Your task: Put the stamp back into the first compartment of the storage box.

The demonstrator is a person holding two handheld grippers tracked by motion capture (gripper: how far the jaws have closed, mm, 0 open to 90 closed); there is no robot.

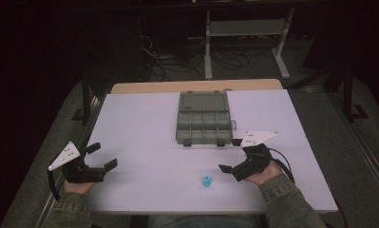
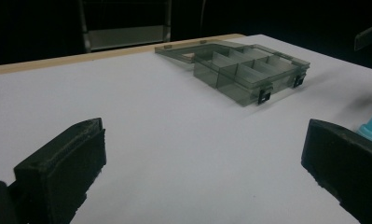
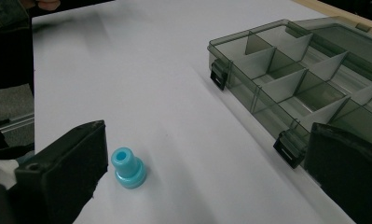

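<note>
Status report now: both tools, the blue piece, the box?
Left tool open, empty. Right tool open, empty, near blue piece. Piece upright on table, untouched. Compartment box open, lid flat behind; nothing in the way.

No readable text, label, brand, number or sign appears in any of the views. The smoky grey compartment box (image 1: 203, 119), at about twelve o'clock on the white table (image 1: 144, 156), carries no legible marking.

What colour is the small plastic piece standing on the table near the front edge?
Light blue; the plastic piece shows best in the right gripper view.
</note>
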